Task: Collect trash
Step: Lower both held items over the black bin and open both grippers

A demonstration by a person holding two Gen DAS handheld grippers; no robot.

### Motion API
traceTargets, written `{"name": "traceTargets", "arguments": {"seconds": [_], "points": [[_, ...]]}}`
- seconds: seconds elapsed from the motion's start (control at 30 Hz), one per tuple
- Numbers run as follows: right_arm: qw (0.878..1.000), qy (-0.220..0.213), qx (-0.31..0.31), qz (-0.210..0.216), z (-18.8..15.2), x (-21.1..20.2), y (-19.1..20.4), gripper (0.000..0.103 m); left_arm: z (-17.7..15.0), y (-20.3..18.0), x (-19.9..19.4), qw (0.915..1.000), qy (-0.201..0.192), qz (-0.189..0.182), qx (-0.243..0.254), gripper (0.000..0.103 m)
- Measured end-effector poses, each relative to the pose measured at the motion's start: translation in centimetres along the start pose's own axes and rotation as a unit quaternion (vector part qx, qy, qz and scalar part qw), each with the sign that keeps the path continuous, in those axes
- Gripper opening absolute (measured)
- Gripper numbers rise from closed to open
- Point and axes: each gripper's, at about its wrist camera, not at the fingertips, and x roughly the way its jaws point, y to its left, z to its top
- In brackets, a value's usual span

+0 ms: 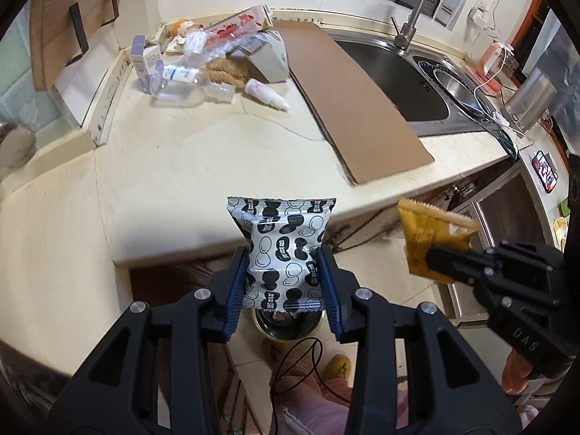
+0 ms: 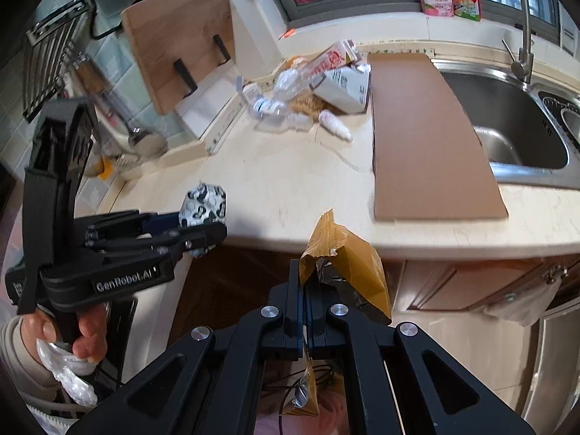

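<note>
My left gripper (image 1: pixel 283 282) is shut on a silver snack packet with black blobs (image 1: pixel 281 250), held off the counter's front edge; it also shows in the right wrist view (image 2: pixel 203 207). My right gripper (image 2: pixel 304 290) is shut on a torn yellow-brown wrapper (image 2: pixel 348 261), held below the counter edge; the wrapper also shows in the left wrist view (image 1: pixel 431 239) to the right of the packet. More trash lies at the counter's back: crushed clear plastic bottles (image 1: pixel 181 79), a small white bottle (image 1: pixel 266 94), cartons (image 1: pixel 250 23).
A flat cardboard sheet (image 1: pixel 348 98) lies beside the steel sink (image 1: pixel 398 72). A wooden cutting board (image 2: pixel 177 54) leans at the back left. A round bin opening (image 1: pixel 286 322) sits on the floor below my left gripper. Cabinet doors (image 2: pixel 471 290) are under the counter.
</note>
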Motion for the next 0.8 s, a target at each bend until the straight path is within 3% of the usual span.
{"name": "traceTargets", "arguments": {"seconds": [0.4, 0.8], "points": [[0.998, 0.051, 0.028, 0.032, -8.7, -1.3, -5.3, 0.002, -8.2, -7.4, 1.8, 0.9989, 0.046, 0.004, 0.003, 0.034], [0.99, 0.111, 0.084, 0.03, -16.0, 5.5, -12.0, 0.002, -15.2, -8.8, 11.0, 0.9933, 0.111, -0.003, -0.033, 0.034]]}}
